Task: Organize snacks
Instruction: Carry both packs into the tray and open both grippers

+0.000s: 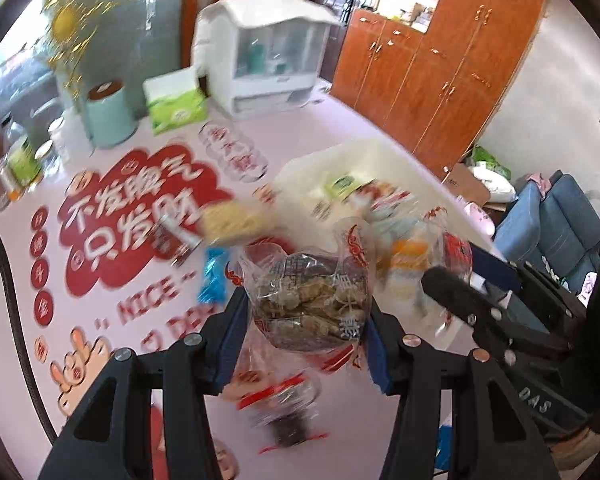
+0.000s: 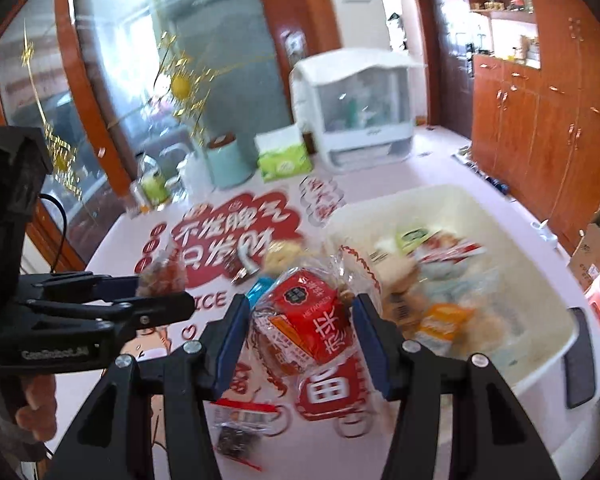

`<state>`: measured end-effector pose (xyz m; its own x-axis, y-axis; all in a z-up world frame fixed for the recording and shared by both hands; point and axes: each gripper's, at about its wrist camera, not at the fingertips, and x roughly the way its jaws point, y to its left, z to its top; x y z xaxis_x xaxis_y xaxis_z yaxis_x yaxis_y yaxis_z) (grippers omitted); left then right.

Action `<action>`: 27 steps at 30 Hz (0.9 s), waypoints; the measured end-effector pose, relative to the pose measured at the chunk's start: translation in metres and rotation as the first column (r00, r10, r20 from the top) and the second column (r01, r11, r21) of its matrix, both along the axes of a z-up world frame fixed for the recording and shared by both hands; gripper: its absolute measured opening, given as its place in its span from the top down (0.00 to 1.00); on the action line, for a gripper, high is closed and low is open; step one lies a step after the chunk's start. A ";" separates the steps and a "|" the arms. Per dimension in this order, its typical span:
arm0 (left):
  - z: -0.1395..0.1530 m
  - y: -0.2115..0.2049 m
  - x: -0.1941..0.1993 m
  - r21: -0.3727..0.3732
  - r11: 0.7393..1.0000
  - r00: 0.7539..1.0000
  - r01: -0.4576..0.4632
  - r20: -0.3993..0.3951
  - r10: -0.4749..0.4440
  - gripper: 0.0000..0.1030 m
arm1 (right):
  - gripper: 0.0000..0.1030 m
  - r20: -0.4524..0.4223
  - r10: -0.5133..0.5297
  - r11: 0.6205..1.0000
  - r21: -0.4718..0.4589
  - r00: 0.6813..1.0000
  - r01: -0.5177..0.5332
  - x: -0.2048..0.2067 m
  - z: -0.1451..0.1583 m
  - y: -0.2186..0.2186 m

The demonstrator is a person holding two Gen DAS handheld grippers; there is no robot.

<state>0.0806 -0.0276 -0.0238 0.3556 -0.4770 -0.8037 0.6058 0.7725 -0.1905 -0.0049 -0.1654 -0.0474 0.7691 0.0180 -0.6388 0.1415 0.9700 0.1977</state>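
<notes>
Sitting pinched between left claw (image 1: 306, 336) pads: clear snack bag (image 1: 310, 300)

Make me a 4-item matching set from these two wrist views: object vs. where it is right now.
Column A
1. clear snack bag
2. red snack pack
3. white bin
4. green tissue pack

Column B
a. on the table near the mint canister
b. between the right gripper's fingers
c. on the table, holding several snack packets
d. between the left gripper's fingers

Pairs: 1-d, 2-b, 3-c, 4-a
</notes>
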 end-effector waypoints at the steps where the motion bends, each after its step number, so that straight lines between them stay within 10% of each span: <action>1: 0.005 -0.010 -0.001 -0.007 1.000 1.000 0.002 0.010 -0.002 0.50 | 0.48 0.007 -0.004 1.000 -0.005 1.000 0.004 -0.003 0.004 -0.007; 16: 0.019 -0.155 0.022 0.017 0.997 0.996 -0.069 0.061 0.067 0.47 | 0.47 0.047 -0.037 0.995 -0.086 0.998 0.041 -0.008 0.031 -0.132; 22: 0.014 -0.180 0.026 0.070 0.993 0.993 -0.090 0.084 0.084 0.13 | 0.43 0.009 -0.017 0.992 -0.124 1.000 0.018 0.012 0.029 -0.158; 27: 0.015 -0.177 0.021 0.102 0.986 0.985 -0.132 0.129 0.118 0.10 | 0.38 -0.003 0.000 0.993 -0.114 1.000 0.000 0.016 0.021 -0.170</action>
